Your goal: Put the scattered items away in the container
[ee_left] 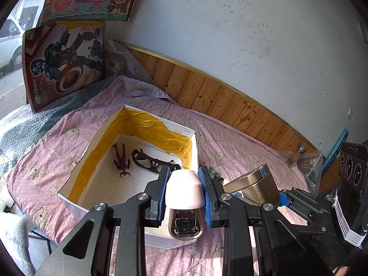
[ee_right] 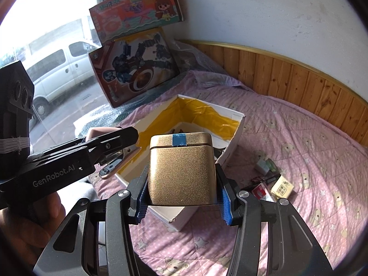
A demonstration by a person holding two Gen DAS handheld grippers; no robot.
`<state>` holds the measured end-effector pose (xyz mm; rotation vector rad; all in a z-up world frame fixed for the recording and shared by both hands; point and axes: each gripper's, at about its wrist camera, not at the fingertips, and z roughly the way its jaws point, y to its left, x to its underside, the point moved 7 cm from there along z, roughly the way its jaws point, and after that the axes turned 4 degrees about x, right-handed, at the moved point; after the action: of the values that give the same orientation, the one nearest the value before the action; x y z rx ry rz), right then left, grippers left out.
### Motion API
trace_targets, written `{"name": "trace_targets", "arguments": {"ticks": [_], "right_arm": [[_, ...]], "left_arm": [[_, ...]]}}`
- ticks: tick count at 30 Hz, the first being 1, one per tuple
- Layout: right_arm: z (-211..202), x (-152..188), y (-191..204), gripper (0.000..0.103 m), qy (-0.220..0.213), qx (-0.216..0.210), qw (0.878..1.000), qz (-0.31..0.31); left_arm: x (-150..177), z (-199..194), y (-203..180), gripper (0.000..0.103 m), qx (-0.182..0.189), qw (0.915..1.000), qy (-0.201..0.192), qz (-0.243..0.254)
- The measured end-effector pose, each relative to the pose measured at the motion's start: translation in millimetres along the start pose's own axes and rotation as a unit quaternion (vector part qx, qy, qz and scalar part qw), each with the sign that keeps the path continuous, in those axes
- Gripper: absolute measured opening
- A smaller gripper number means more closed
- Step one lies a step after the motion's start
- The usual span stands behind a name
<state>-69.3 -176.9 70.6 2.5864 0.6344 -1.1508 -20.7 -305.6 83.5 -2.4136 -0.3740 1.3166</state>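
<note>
While clamped between the blue pads of the left gripper [ee_left: 184, 192], pink stapler [ee_left: 184, 203] held above the near wall of the white box [ee_left: 76, 158], metal mouth toward the camera. Jaws of this gripper pressed on both sides of the stapler. Inside the box, lined with yellow tape: 1 dark figurine [ee_left: 122, 159] on the left and 1 pair of black glasses [ee_left: 153, 159] beside it, both flat on the white floor. Box resting on a pink quilt [ee_left: 241, 147] printed with bears and stars.

Further right, gold tin [ee_right: 181, 172] gripped by the right gripper [ee_right: 182, 199], jaws spread wide and tight against the 2 sides of the tin. Blue tape strip [ee_right: 179, 139] across the lid edge. Tin held over the near right corner of the box, not inside it. Seen from the right wrist, left gripper with stapler just beside the tin, on its left.

At far right on the quilt, small scattered items [ee_right: 270, 179]: a yellow packet, a red packet, a greenish object, near each other, well apart from the box. Behind the box, 2 toy cartons [ee_right: 135, 69] leaning at the window.
</note>
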Motion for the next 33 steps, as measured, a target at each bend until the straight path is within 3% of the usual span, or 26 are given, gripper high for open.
{"name": "trace_targets", "arguments": {"ticks": [21,33], "right_arm": [[29.6,-37.9,2.9,0.052,0.007,-0.021,0.999,-0.027],[60.4,-48.5,2.6,0.052,0.032,-0.036,0.998,-0.039]], "left_arm": [[-30.3,18.0,35.9,0.027,-0.028,0.9994,0.003,-0.021],[-21.9,51.0,61.8,0.027,-0.036,0.9971,0.049,-0.046]]}}
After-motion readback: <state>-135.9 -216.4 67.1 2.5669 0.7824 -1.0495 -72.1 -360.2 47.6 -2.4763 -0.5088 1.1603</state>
